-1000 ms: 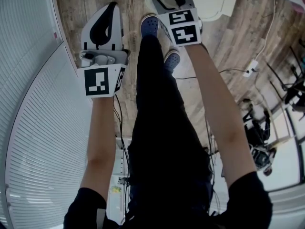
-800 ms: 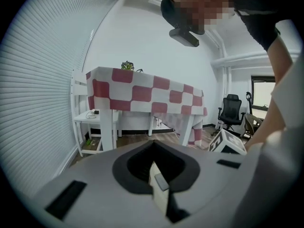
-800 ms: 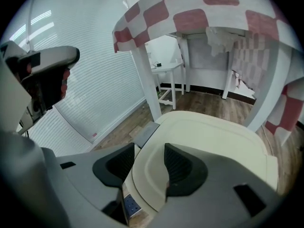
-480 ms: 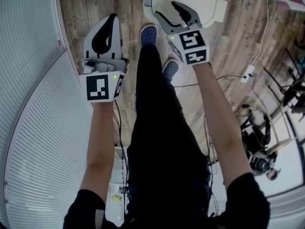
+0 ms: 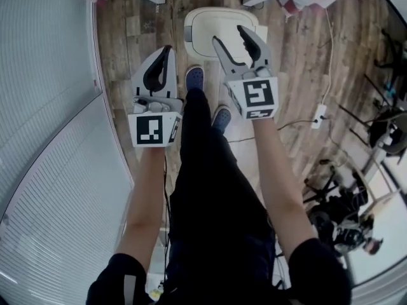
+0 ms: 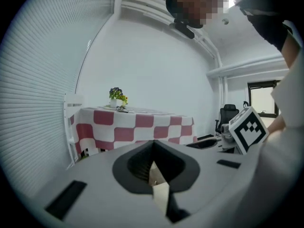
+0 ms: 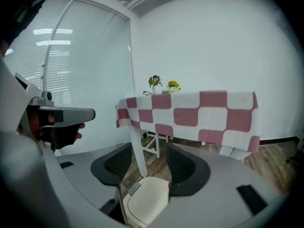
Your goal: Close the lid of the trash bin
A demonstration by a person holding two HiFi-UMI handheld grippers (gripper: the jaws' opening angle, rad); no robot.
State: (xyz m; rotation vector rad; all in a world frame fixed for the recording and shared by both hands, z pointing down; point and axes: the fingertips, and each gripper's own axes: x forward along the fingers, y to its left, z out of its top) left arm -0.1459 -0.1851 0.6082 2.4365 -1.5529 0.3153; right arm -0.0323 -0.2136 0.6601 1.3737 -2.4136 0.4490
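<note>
The head view looks steeply down over left hand-held gripper [image 5: 167, 51] and right hand-held gripper [image 5: 229, 35]. Their own views face forward, sharing the checkered counter [image 6: 142, 125] ahead.

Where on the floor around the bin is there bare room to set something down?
Bare wood-plank floor lies right of the white closed-lid trash bin, up to the white power strip. A narrower strip runs between the bin and the white slatted blinds at left. Crowded: black equipment and cables at lower right.
</note>
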